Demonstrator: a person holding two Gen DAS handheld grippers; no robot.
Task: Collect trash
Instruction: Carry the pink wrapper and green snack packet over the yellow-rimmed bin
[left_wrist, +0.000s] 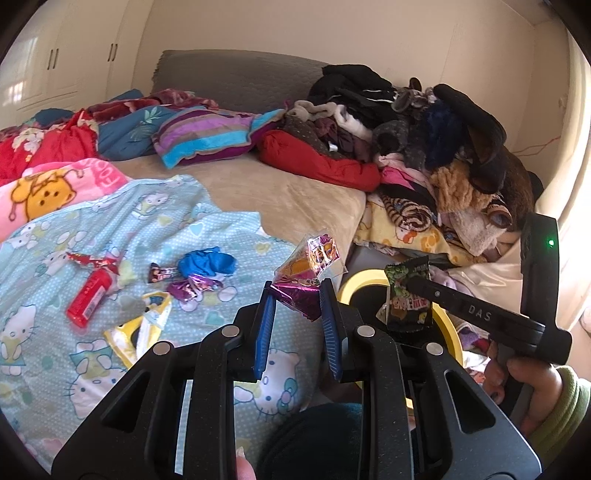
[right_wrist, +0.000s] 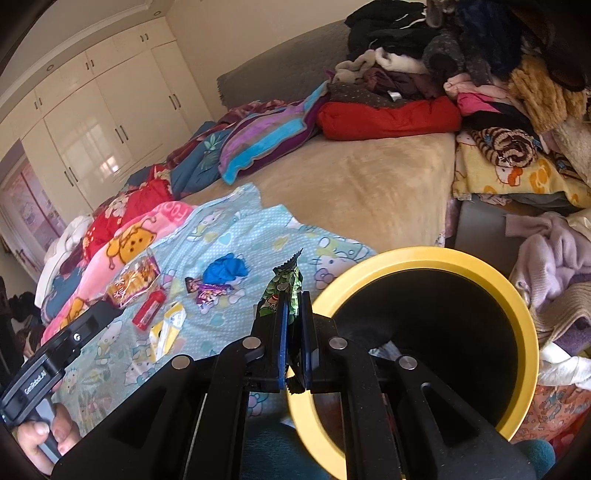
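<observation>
bedroom mess covers the bed, and a light blue cartoon-cat blanket (left_wrist: 110, 236) lies spread across its near side. the left gripper (left_wrist: 297, 295) pinches a shiny purple and clear snack wrapper (left_wrist: 310, 269). the right gripper (right_wrist: 293, 306) squeezes a crinkly green snack packet (right_wrist: 282, 284) just beside the round black bin with a yellow rim (right_wrist: 491, 273). both wrappers are thin and slippery, so one may slide out and land on the blanket or the floor next to the bin. the two grippers are close, so they may bump. a red plastic tube (left_wrist: 88, 299), a crumpled blue bag (left_wrist: 208, 260) and a yellow and white wrapper (left_wrist: 140, 328) lie on the blanket, not yet picked up.
</observation>
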